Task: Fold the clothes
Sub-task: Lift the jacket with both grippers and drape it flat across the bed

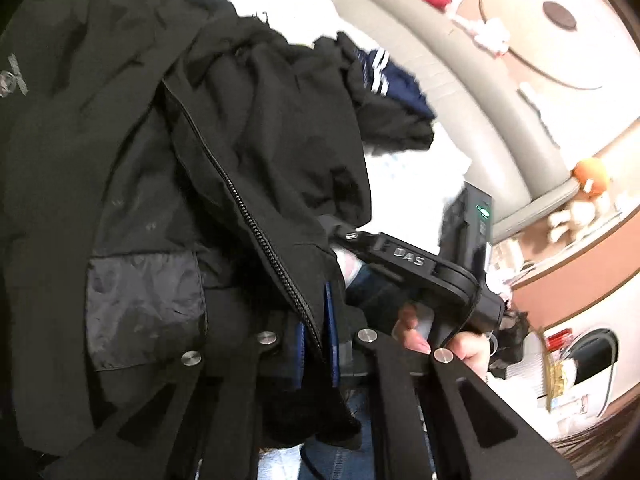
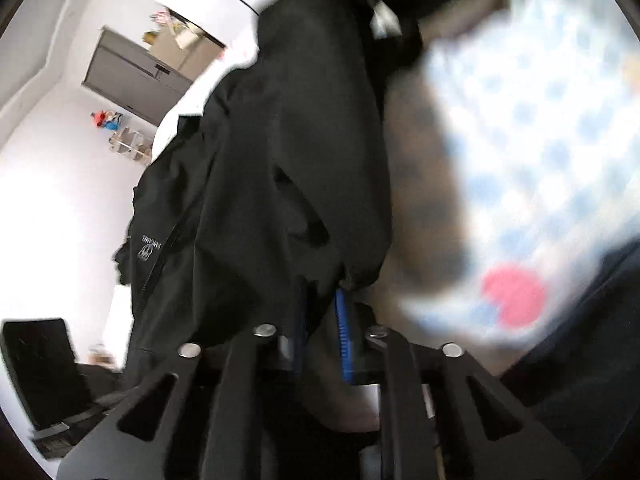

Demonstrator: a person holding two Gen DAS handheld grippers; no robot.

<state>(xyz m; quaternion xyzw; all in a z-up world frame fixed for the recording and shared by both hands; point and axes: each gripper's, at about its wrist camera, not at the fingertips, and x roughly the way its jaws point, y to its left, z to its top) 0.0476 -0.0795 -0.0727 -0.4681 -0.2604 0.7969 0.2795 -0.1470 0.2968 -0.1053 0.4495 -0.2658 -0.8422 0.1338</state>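
Reading "DAS" in raised letters on the black body of the right gripper (image 1: 348, 236), seen from the left wrist view. Showing a pale printed logo with small lettering on the chest of the black jacket (image 2: 280, 168) in the right wrist view, upside down and too small to spell out. Repeating at the far left edge of the left wrist view, blurred, unreadable.

Hanging bunched in front of both cameras, black jacket (image 1: 180, 152) with its zipper teeth running diagonally and a shiny lining patch low on the left. Pinching jacket fabric near the zipper between the blue pads, left gripper (image 1: 316, 344) clenched on it. Clamping a fold of the same jacket, right gripper (image 2: 324, 320) closed tight, blue pad showing beside the cloth.

Wrapping around the right gripper's handle, hand (image 1: 440, 340), fingers curled, nails toward the camera. Pointing forward and downward, both tools angled toward each other.

Lying behind the jacket, navy garment with white stripes (image 1: 388, 76) on white bedding (image 1: 404, 184). Blurring at right in the right wrist view, blue-dotted white cloth (image 2: 532, 128).
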